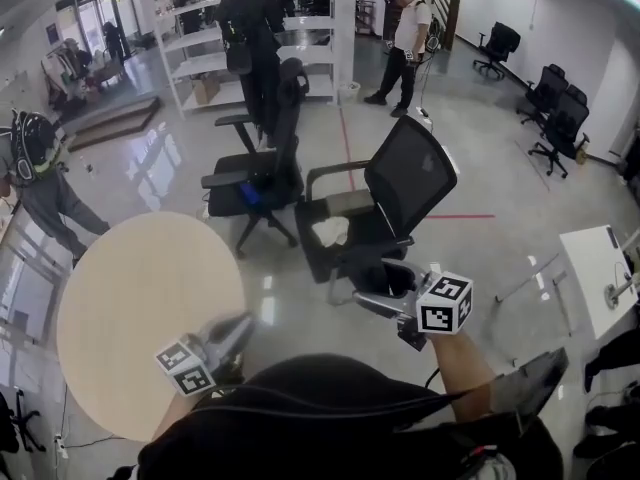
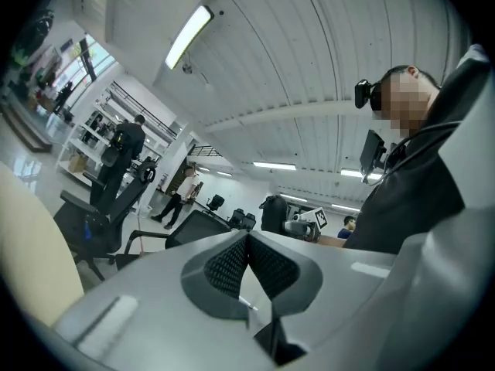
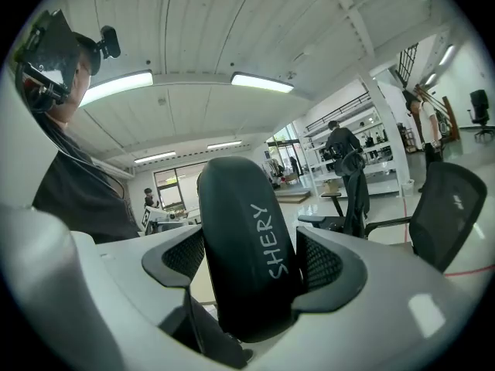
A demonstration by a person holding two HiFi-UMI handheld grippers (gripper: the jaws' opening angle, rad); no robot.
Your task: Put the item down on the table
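Note:
A black oblong case [image 3: 241, 215] with white lettering stands upright between the jaws of my right gripper [image 3: 251, 260], which is shut on it. In the head view the right gripper [image 1: 385, 290] hovers over the floor in front of a black mesh chair, to the right of the round beige table [image 1: 130, 308]. The case is hard to make out there against the dark chair. My left gripper [image 1: 235, 333] is blurred at the table's near right edge. Its pads [image 2: 232, 265] meet with nothing between them. The table [image 2: 31, 246] shows at the left edge of the left gripper view.
Two black office chairs [image 1: 400, 193] [image 1: 265, 168] stand just beyond the table. A white desk [image 1: 600, 268] is at the right. People [image 1: 250, 38] [image 1: 408, 38] stand by white shelving [image 1: 320, 28] at the back; another person [image 1: 40, 178] is at the left.

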